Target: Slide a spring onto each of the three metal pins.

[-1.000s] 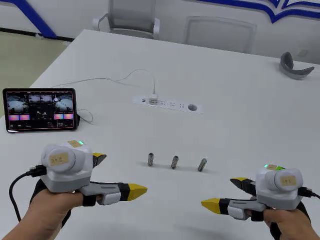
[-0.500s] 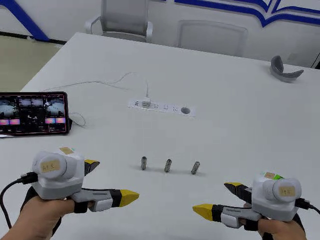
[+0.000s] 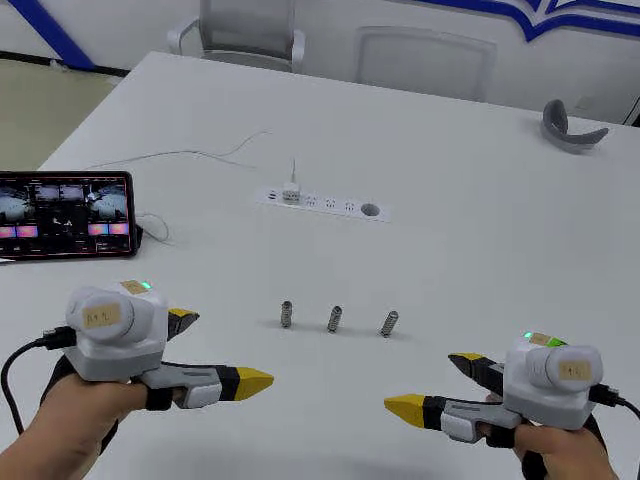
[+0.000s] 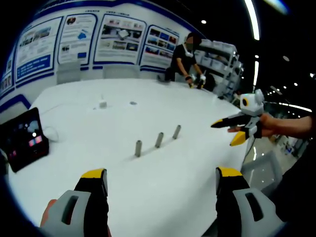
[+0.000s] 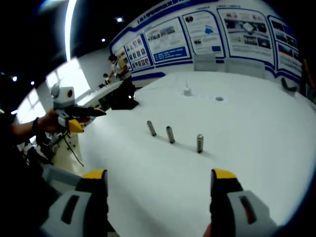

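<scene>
The left gripper (image 3: 225, 348) hovers near-left, jaws apart and empty. The three pins (image 3: 335, 319) stand in a row mid-worktop (image 3: 470, 250), each apparently already wearing a spring (image 3: 389, 323). The right gripper (image 3: 424, 380) hovers near-right, jaws apart and empty. A careless jaw brushing the free-standing pins could topple them. Since the earlier frame only the view has shifted; the pins haven't moved.

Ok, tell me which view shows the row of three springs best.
Head view: the springs are sharp, coils visible, standing apart in a row. Both gripper views show them from lower angles, blurrier, like plain grey posts.
</scene>
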